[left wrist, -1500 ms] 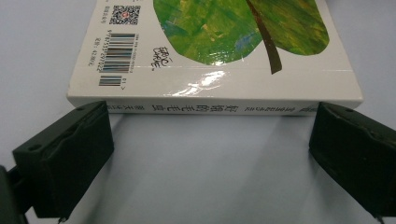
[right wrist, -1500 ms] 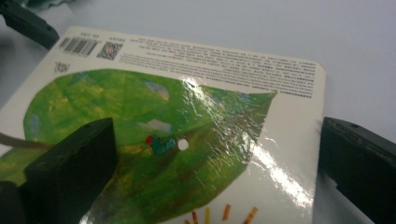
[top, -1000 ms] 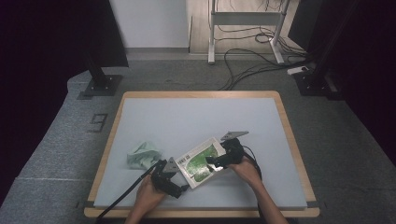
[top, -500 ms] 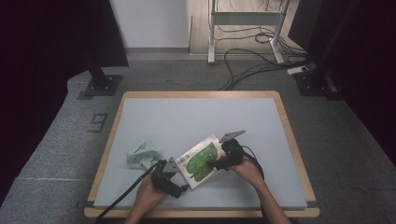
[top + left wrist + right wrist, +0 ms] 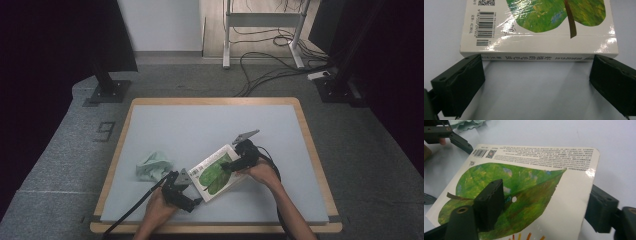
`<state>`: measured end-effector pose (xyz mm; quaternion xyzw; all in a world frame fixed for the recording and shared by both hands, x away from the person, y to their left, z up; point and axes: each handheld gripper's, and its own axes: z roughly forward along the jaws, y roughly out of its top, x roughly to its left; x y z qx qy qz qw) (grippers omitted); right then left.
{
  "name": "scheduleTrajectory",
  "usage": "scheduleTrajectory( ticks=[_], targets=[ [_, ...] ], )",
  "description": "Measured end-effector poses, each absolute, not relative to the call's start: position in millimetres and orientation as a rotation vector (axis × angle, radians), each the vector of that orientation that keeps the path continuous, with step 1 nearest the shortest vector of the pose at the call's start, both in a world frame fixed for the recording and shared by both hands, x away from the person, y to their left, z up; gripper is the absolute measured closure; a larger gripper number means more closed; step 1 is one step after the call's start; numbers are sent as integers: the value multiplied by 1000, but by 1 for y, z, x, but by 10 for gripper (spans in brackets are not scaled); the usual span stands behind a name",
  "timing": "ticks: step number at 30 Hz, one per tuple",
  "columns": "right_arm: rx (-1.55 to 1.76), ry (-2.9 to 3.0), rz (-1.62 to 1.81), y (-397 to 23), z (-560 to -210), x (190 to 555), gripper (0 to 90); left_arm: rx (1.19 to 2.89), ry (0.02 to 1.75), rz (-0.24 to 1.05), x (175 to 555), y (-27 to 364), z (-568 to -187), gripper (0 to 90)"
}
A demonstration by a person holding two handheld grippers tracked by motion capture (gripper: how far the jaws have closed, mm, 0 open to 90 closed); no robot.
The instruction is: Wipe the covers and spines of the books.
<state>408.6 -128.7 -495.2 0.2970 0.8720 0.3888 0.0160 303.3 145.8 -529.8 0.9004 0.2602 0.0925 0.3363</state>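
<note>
A thin book (image 5: 217,172) with a green leaf on its white cover lies near the table's front edge. My left gripper (image 5: 193,192) rests on the table with its jaws open at the spine (image 5: 536,58), one jaw toward each end and neither touching the book. My right gripper (image 5: 226,165) reaches over the book's far edge. One jaw is above the cover (image 5: 524,190) and the other is partly hidden beneath the book's edge. Its jaws have just been closing, with the book between them. A wide gap remains, and I see no firm pinch.
A crumpled pale green cloth (image 5: 152,167) lies left of the book, beside my left hand. The blue-grey table top has a wooden rim (image 5: 215,101). Beyond it are dark stand bases (image 5: 107,92), a metal frame and cables (image 5: 270,75) on the floor.
My right gripper has shifted a little along the book's edge and its jaws have drawn closer together around the book. The left gripper and the cloth have stayed where they were.
</note>
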Motion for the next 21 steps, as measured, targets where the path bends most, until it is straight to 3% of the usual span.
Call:
scheduleTrajectory(
  ticks=[8,21],
  targets=[
    [879,2716,1257,-142,-481,410,479,2351,676,243,303,146,-530,0],
    [817,2718,1391,-160,-475,404,624,2351,677,241,303,146,-530,0]
  ],
)
